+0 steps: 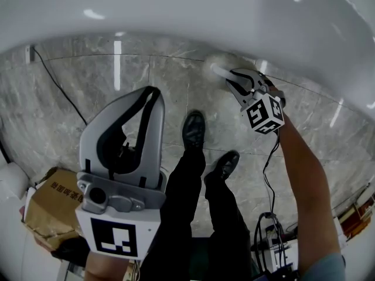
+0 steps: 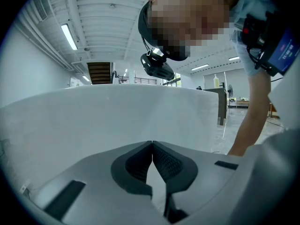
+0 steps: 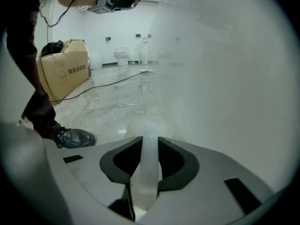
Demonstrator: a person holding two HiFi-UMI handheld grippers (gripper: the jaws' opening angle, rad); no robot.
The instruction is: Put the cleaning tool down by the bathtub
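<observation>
The cleaning tool is a pale brush with a white handle and a fuzzy round head. My right gripper is shut on its handle, jaws pressed on both sides, holding it low by the floor against the white bathtub wall. In the right gripper view the head hangs just over the marble tiles beside the tub wall. My left gripper is raised at lower left, jaws shut and empty, tips touching, facing the tub's side.
The person's two black shoes stand on grey marble floor near the tub. A cardboard box lies at lower left, a black cable runs along the floor at left, and equipment with cables sits at lower right.
</observation>
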